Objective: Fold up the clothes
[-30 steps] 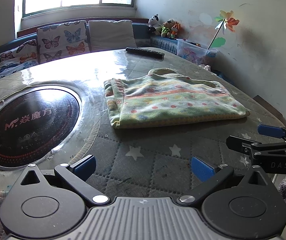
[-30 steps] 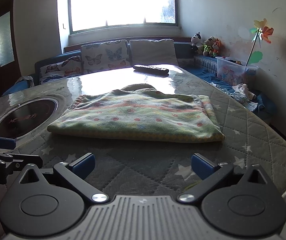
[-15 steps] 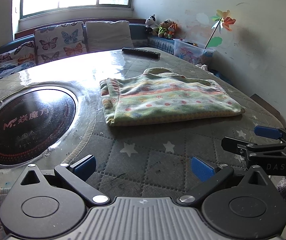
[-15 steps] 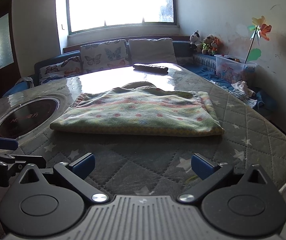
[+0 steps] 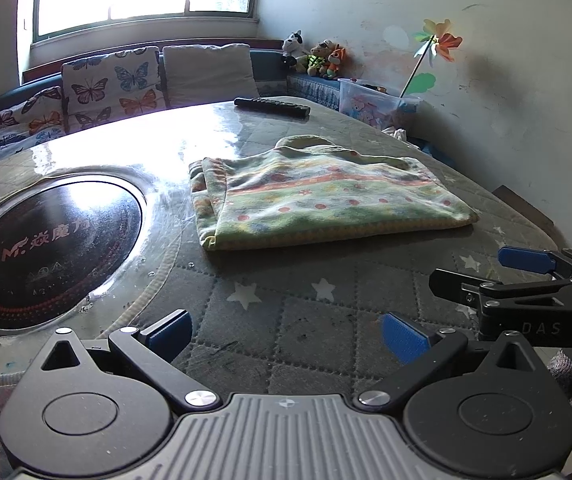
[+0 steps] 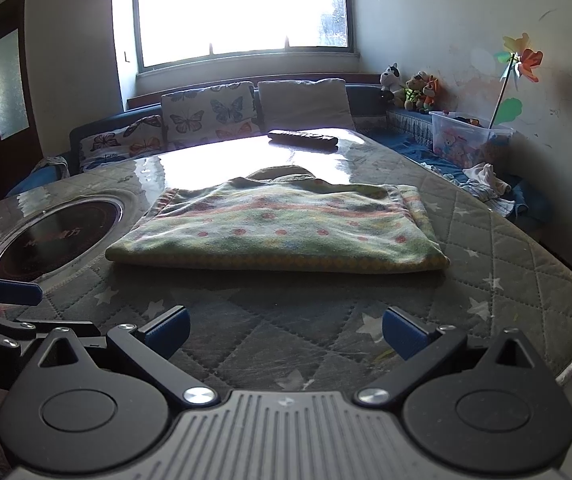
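Note:
A green and yellow patterned garment (image 5: 322,196) (image 6: 282,230) lies folded into a flat rectangle on the quilted table, collar at its far side. My left gripper (image 5: 286,334) hovers open near the table's front edge, well short of the garment, with nothing between its blue pads. My right gripper (image 6: 284,332) is open too and holds nothing, also back from the garment. Each gripper shows at the edge of the other's view: the right one (image 5: 534,280) at the right in the left wrist view, the left one (image 6: 2,308) at the left in the right wrist view.
A round black cooktop (image 5: 42,240) (image 6: 50,236) is set into the table left of the garment. A black remote (image 5: 272,107) (image 6: 302,139) lies at the far edge. Cushions (image 6: 206,114) line a bench behind. A plastic toy box (image 6: 466,136) and loose clothes sit at the right.
Both grippers have drawn back a little from the garment and tilted slightly; the views shifted a bit. The garment has not moved. Both grippers stay open.

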Motion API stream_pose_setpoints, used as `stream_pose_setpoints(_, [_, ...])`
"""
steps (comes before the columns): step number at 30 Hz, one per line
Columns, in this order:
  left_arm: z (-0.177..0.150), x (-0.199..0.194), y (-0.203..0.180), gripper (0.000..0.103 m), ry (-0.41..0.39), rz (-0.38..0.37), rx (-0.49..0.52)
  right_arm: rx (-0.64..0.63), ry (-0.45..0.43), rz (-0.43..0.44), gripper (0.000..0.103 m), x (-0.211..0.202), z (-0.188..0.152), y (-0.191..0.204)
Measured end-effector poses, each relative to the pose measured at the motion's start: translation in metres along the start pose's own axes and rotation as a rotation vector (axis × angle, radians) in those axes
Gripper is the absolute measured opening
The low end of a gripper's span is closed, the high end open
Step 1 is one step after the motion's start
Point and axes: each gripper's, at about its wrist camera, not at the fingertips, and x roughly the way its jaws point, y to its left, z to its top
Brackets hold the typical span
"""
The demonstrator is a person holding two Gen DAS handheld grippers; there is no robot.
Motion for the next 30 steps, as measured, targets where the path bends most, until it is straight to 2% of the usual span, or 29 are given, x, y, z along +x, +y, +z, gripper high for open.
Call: stream_pose_setpoints(30, [0.0002,0.0042,-0.0053,0.103,0.013,-0.016,0.011,0.012,0.008,0.003,0.103,0.0046,0.0003,-0.0017])
